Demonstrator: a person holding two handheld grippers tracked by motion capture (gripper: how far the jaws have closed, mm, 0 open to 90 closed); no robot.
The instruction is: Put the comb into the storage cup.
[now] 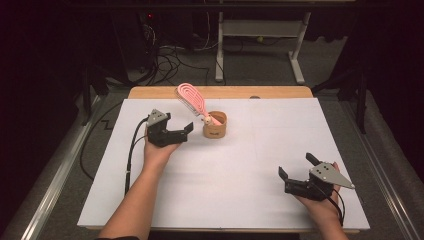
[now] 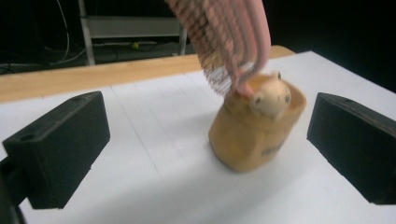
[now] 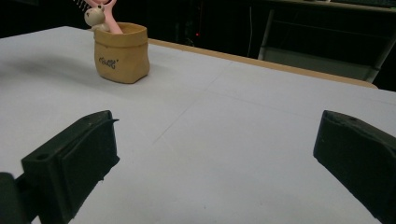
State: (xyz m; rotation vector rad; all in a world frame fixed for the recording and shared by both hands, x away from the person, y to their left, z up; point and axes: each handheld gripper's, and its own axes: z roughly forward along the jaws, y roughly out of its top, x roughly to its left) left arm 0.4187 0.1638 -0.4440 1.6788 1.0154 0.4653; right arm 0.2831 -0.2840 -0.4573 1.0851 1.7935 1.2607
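- Fingers (image 2: 56, 149) of our left gripper (image 1: 181, 133) stand wide apart, grasping nothing; our right gripper (image 1: 296, 166) is likewise spread and empty, well apart at the near right of the table (image 1: 260, 150).
- Pouch (image 1: 215, 127): tan, upright, just beyond our left gripper's jaws, between their lines.
- Hairbrush (image 1: 191, 99): pink, handle down in the pouch, long axis tilting up and away to the left.
- Nearer hand: our left, by our judgement.
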